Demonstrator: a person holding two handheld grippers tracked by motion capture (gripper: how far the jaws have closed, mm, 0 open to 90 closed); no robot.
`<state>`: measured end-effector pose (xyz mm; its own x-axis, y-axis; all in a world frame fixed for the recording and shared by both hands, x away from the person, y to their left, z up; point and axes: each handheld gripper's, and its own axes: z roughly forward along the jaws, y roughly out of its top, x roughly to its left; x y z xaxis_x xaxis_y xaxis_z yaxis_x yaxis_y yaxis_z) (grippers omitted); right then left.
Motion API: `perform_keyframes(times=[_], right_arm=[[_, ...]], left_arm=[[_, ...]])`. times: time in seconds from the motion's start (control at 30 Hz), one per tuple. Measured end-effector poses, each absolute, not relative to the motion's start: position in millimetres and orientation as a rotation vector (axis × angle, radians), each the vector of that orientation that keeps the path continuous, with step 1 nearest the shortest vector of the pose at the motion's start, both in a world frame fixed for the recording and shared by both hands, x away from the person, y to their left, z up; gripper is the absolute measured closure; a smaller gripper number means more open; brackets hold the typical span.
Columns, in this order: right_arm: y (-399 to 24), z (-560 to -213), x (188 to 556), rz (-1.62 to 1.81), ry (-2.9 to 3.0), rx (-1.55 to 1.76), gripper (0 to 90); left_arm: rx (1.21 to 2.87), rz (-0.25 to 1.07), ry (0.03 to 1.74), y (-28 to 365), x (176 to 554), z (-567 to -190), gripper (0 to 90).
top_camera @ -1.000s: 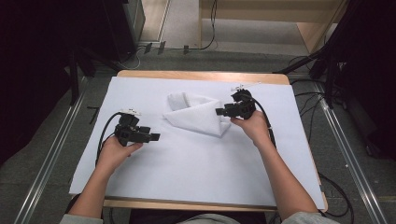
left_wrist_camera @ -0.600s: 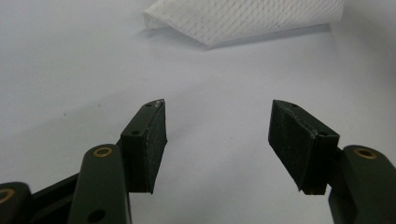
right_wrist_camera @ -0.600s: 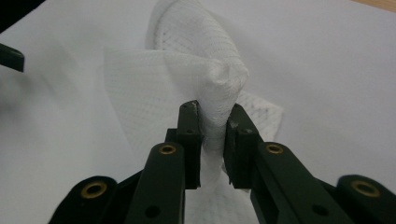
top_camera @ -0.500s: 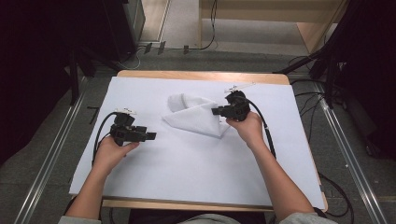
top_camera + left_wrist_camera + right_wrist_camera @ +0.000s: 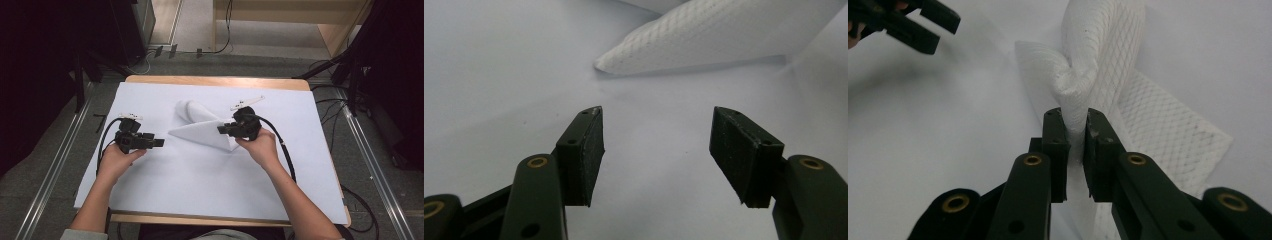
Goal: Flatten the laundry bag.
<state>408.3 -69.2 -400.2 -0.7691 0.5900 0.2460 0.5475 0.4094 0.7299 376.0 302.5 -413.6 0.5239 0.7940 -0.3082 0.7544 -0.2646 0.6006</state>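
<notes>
the right gripper (image 5: pixel 1075 120) pinched the soft, light white cloth (image 5: pixel 207 131) at its gathered fold; beside the cloth, the left gripper (image 5: pixel 656 137) stood wide.

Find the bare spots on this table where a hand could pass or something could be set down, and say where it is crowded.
Free: the white table cover between the two forearms, near the front edge; also the back strip behind the white cloth, and the far right side. Crowded: the middle, where the right gripper pinches the cloth and the left gripper waits open beside it.
</notes>
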Motion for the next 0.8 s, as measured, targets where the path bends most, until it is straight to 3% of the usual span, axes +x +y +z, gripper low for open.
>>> perform_keyframes(times=[0.6, 0.8], right_arm=[[-37.2, -425.5, 367.7, 1.240, 2.740, 0.903, 81.7], [-31.2, -433.2, 357.7, 1.205, 2.783, 0.875, 75.2]], left_arm=[[2.014, 0.095, 1.315, 321.9, 383.1, -413.8, 39.4], [2.017, 0.100, 1.304, 321.2, 382.9, -413.2, 39.4]])
